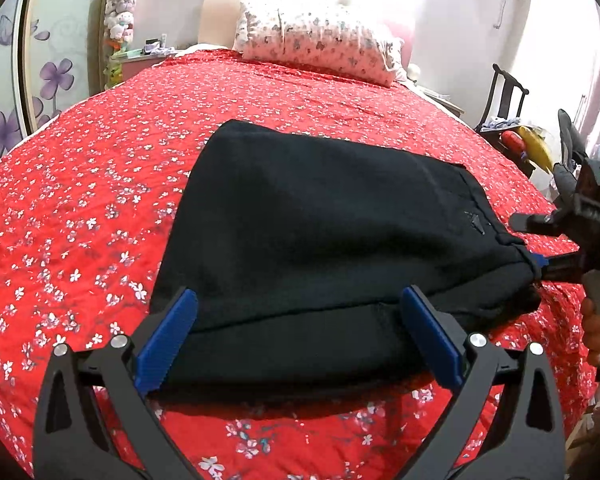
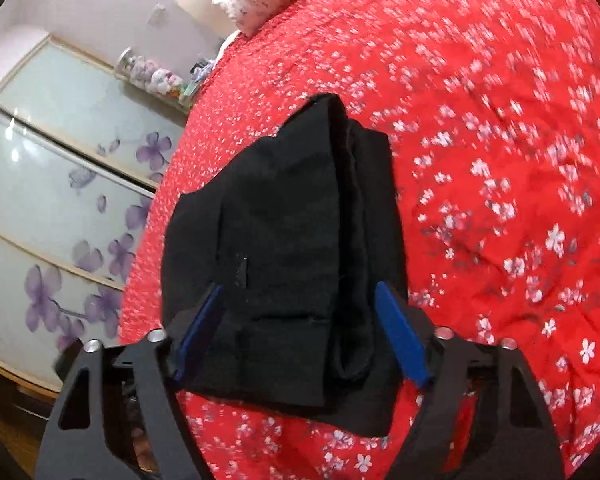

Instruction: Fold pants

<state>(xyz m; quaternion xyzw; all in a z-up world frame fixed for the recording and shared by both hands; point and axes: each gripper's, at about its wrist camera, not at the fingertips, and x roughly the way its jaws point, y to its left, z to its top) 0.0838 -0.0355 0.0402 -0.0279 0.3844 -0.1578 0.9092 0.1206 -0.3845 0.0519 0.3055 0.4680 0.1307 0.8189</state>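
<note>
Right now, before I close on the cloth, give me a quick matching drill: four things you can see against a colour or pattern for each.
Things:
1. pants
2. bedspread
3. pillow
4. left gripper's pads

Descriptions:
A. red with small white flowers
B. blue
C. black
D. pale with a small print

Pairs: 1-C, 2-A, 3-D, 4-B

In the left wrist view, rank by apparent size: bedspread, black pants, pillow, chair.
1. Bedspread, fills most of the frame.
2. Pants.
3. Pillow.
4. Chair, partly cut off.
Pants lie nearest the camera, so they loom larger.
</note>
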